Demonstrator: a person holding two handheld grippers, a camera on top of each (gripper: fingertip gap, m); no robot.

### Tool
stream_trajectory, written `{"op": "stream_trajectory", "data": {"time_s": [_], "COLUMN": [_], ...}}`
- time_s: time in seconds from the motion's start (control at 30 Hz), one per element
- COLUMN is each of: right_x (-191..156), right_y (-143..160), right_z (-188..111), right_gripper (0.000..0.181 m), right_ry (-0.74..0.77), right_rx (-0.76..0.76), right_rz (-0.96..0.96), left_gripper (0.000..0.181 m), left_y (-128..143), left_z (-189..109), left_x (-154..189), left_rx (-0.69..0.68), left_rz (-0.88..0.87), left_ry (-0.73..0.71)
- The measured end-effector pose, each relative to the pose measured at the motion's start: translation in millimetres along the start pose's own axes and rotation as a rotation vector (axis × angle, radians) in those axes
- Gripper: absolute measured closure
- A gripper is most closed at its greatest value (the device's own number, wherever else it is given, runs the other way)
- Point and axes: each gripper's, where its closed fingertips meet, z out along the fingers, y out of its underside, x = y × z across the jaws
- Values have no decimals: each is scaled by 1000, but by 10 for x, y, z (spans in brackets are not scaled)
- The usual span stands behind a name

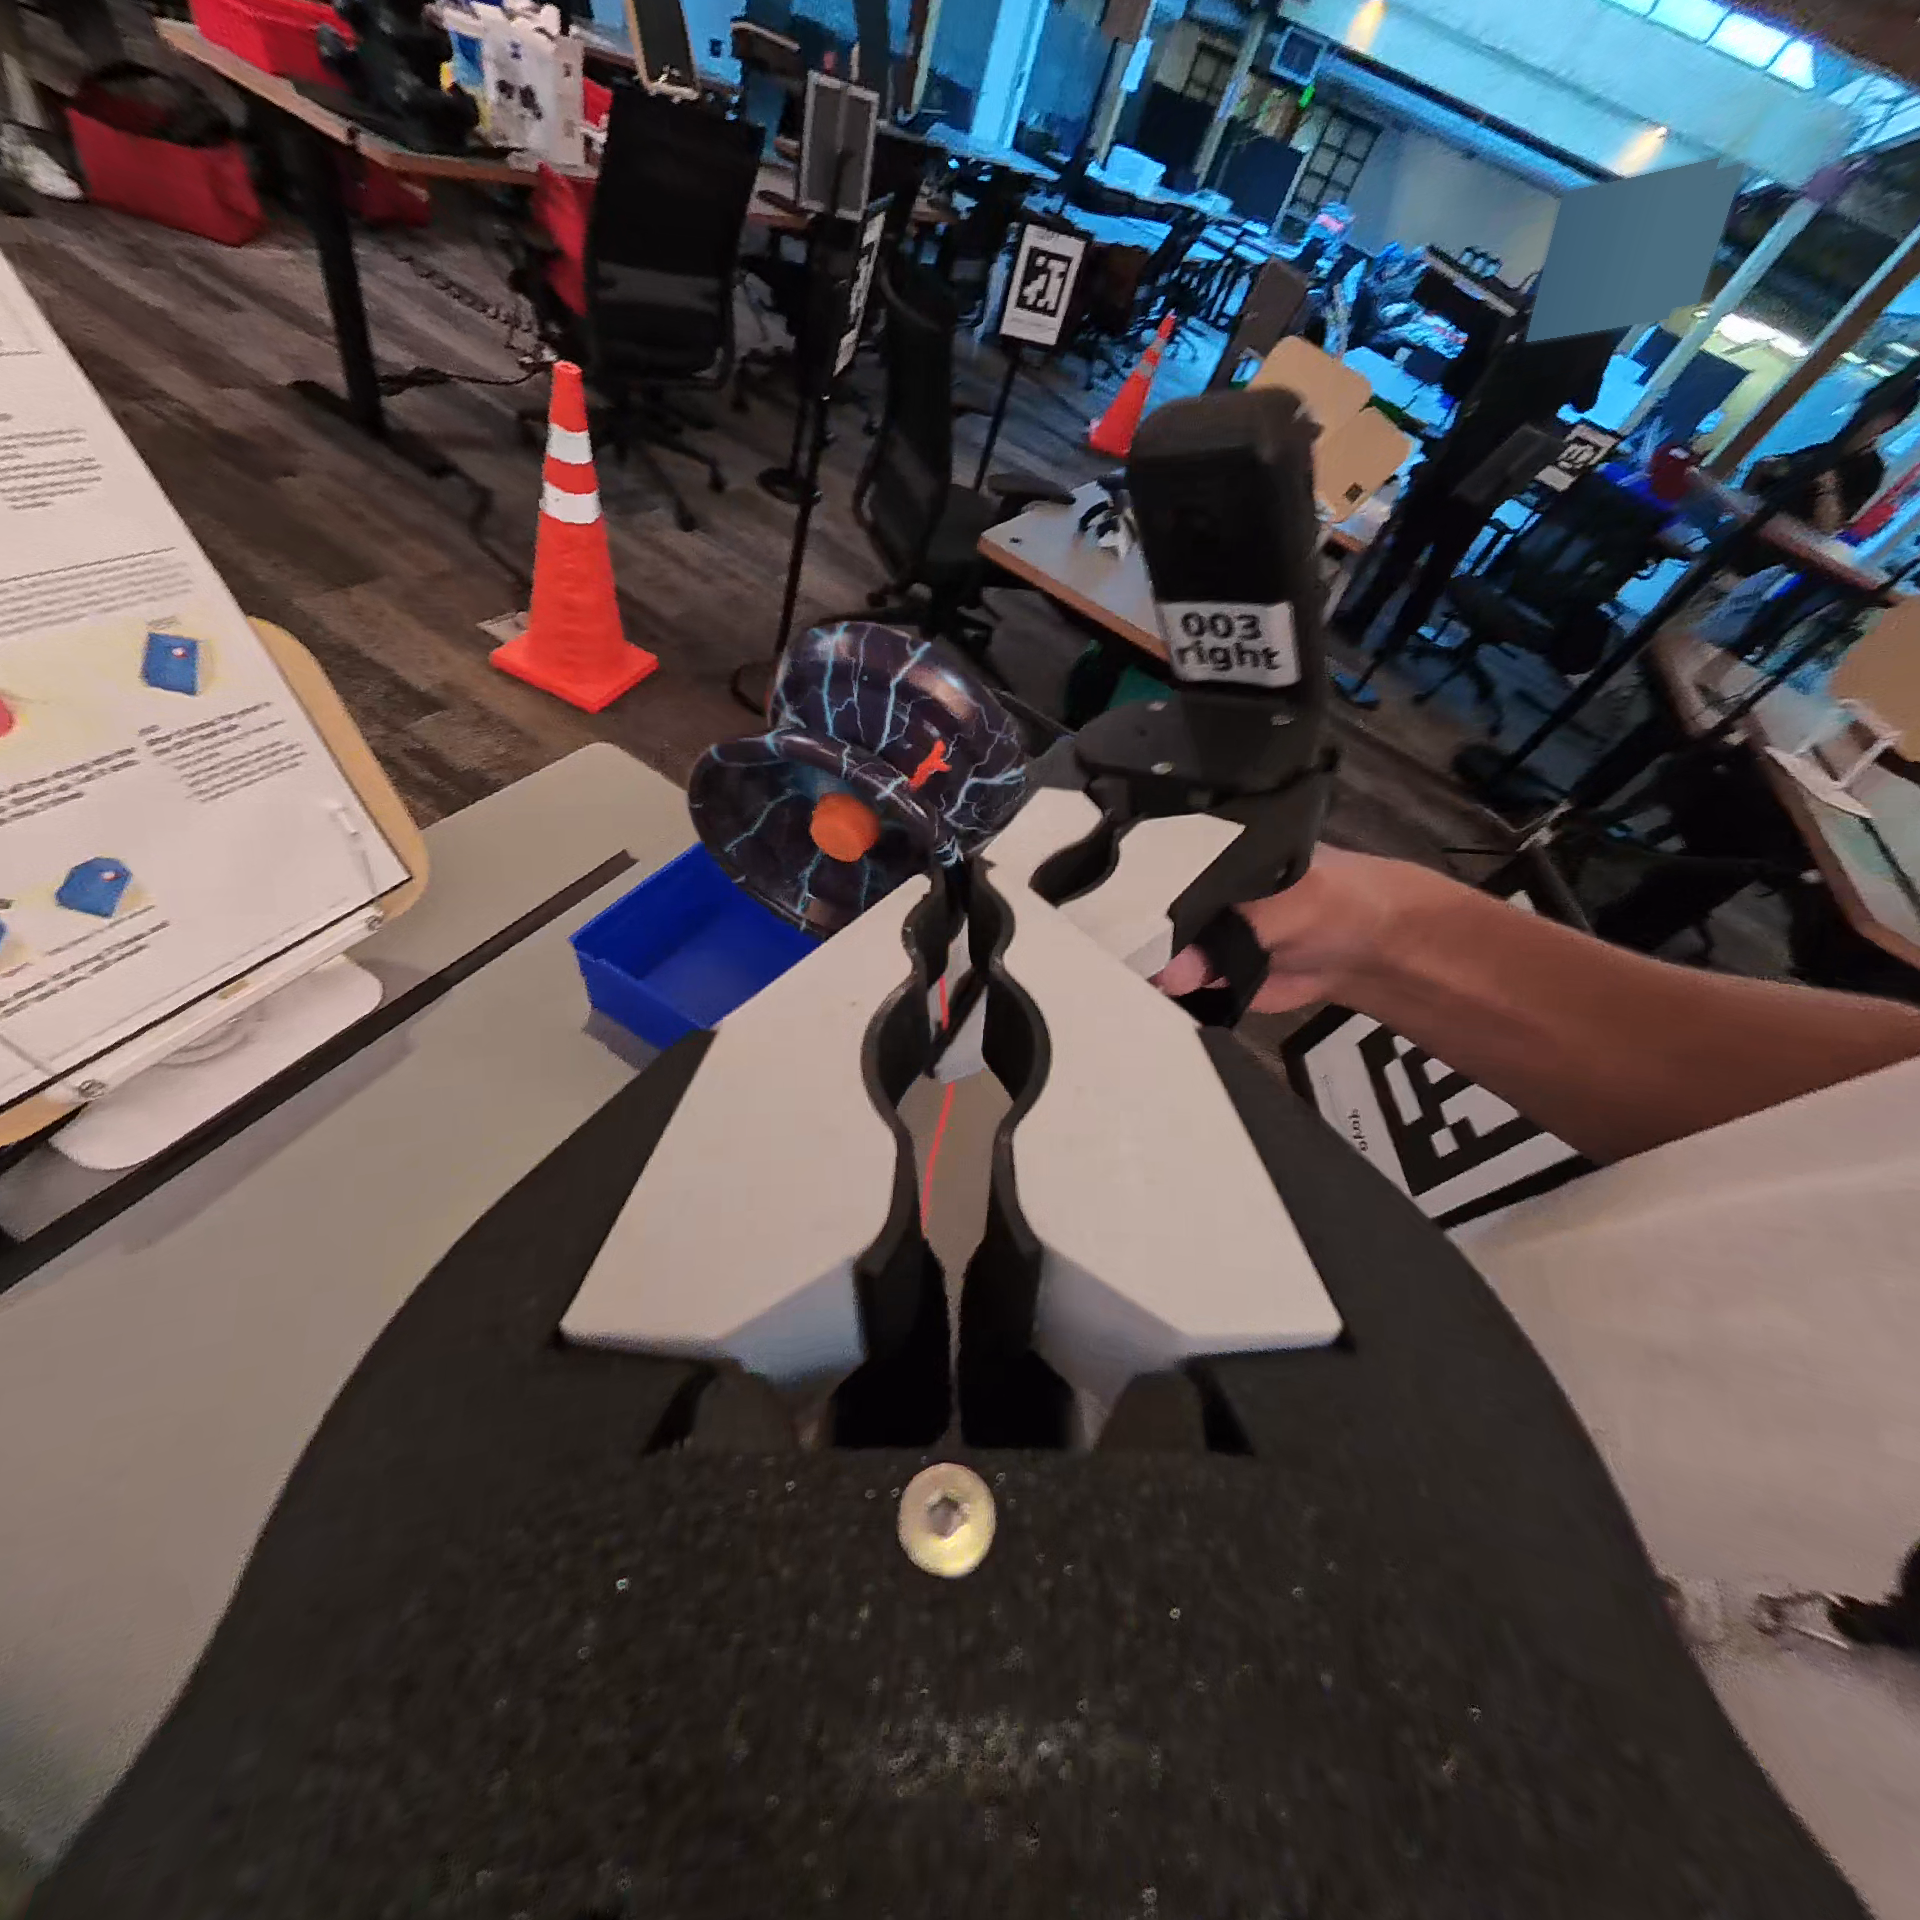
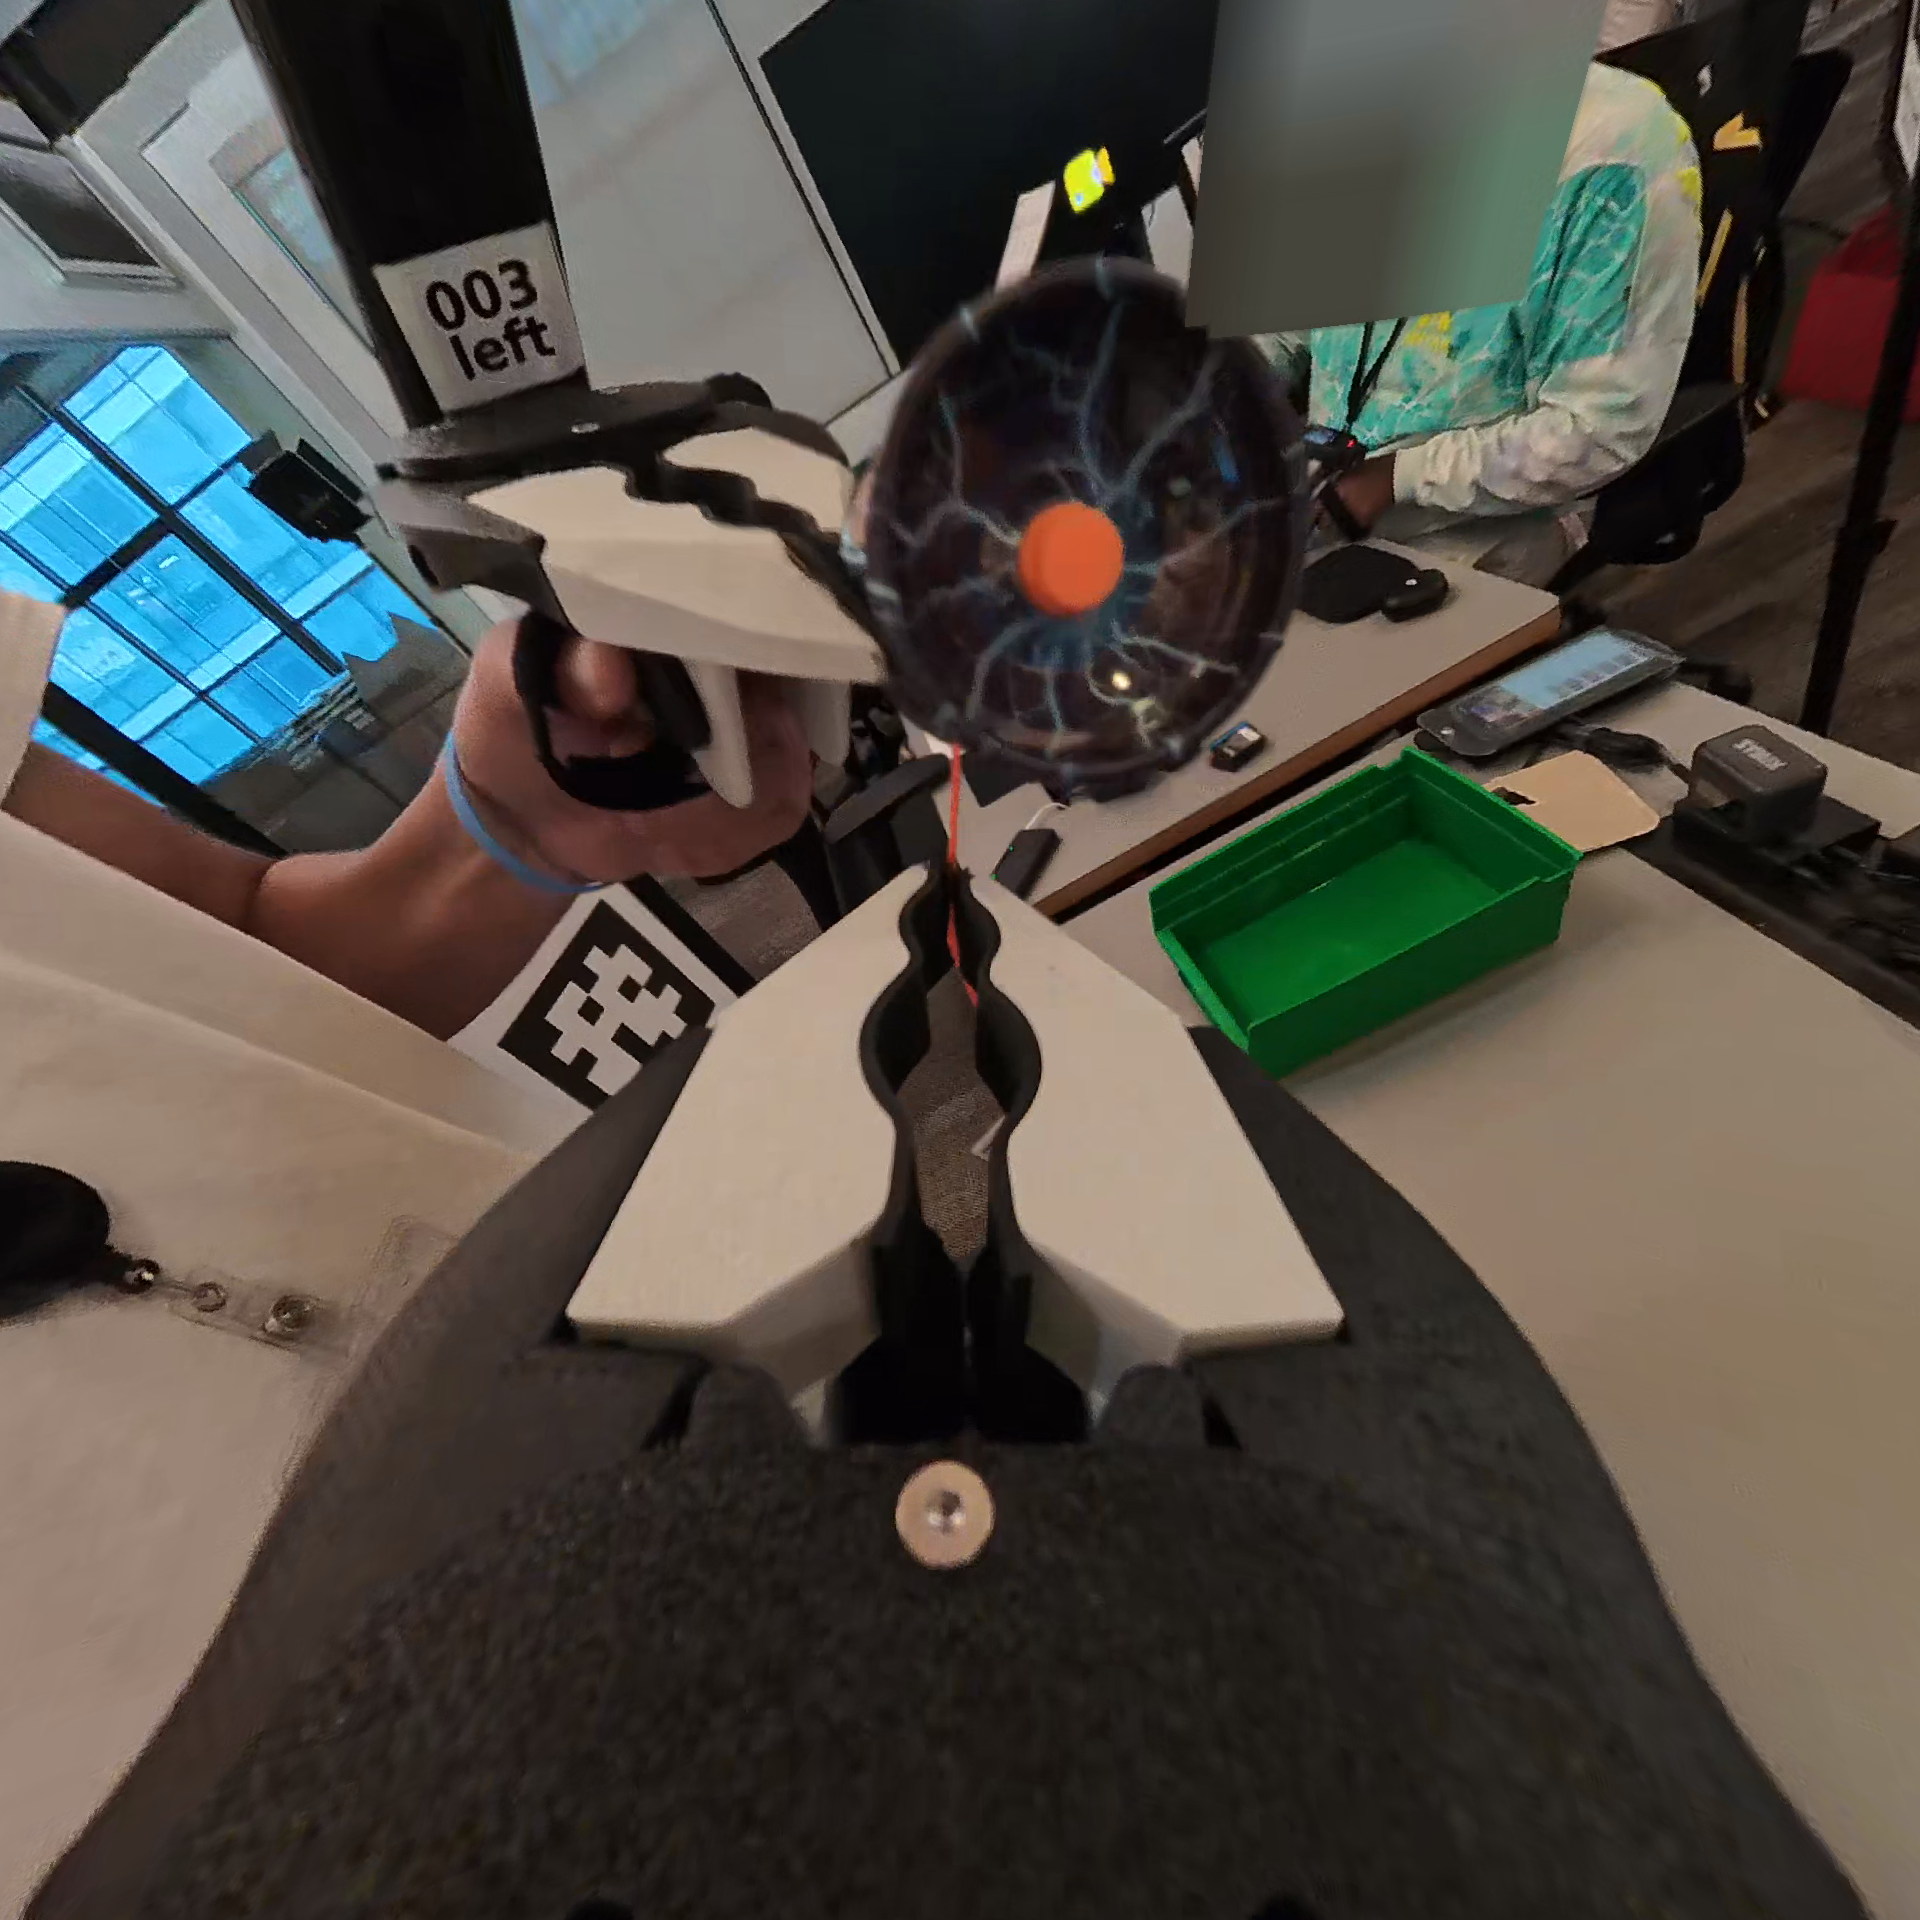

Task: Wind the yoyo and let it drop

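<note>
Now the left gripper [image 1: 956,883] has its jaws together on the rim of the yoyo [image 1: 857,774], which sits right at its tips, held up in the air. Just below the yoyo, the right gripper [image 2: 951,894] has its jaws pinched shut on the orange string [image 2: 954,800], a short taut run leading up into the groove.

Winding seems to be under way. To do it well, I would keep the string tight and in line with the groove, so each turn lies flat between the halves, and hold the yoyo steady by its edge.

The yoyo is glossy hard plastic, dark purple with pale lightning veins and an orange hub [image 2: 1070,561]. The string is thin and limp. The jaws have wavy black inner faces.
</note>
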Motion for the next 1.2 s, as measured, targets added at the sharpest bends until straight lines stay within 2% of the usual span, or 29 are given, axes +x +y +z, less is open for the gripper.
{"op": "stream_trajectory", "data": {"time_s": [0.13,0.2,0.3,0.4,0.47,0.53,0.67,0.77,0.87,0.93,1.07,1.2], "right_x": [-43,-37,119,335,385,367,141,-60,-173,-52,61,-209], "right_y": [268,325,287,43,-218,-400,-462,-336,-22,201,248,308], "right_z": [16,12,-49,-173,-277,-347,-348,-238,-79,13,52,-11], "right_gripper": [181,181,181,181,181,181,181,181,181,181,181,181], "right_ry": [-72,-108,-103,-56,-48,-24,28,14,-19,25,-48,-252], "right_rx": [-82,-68,-79,-100,-97,-153,-308,-346,-374,-363,-188,-110], "right_rz": [-22,-11,9,8,-7,-26,-93,-55,18,65,189,143], "left_gripper": [181,181,181,181,181,181,181,181,181,181,181,181], "left_y": [-161,-161,-76,131,300,475,643,572,407,297,211,20], "left_z": [-109,-139,-178,-203,-189,-146,-74,-17,33,63,63,-62], "left_x": [123,213,442,594,574,392,-57,-249,-282,-173,58,234], "left_rx": [46,23,-13,-89,-156,-242,-342,-305,-205,-132,-33,81], "left_rz": [-6,15,35,114,188,260,351,317,241,148,-9,-147], "left_ry": [67,103,215,276,249,150,-68,-167,-183,-110,52,203]}}
